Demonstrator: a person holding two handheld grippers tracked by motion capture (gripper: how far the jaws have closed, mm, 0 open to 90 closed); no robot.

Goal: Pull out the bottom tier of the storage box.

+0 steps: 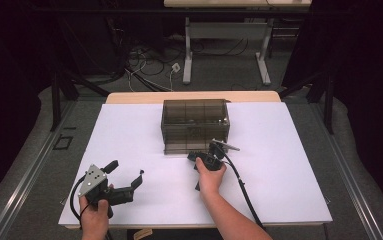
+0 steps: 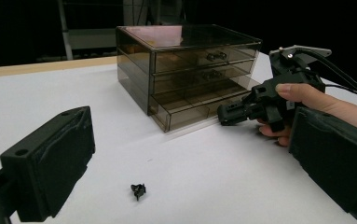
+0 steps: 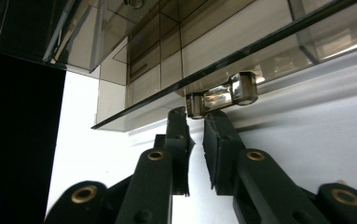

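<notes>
A small black clip (image 2: 138,190) lies near the left tool (image 1: 127,177), jaws apart, while the right tool (image 3: 195,116), nearly together, meets the bottom drawer's handle (image 3: 223,94) of the drawer box (image 1: 195,125).

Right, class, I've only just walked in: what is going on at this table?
A person works a hand-held gripper in each hand at a white table. The right hand-held gripper is at the handle of the bottom drawer of a smoky plastic drawer unit, which stands slightly pulled out; its jaws are nearly closed. The left hand-held gripper waits open, near a small black clip.
</notes>
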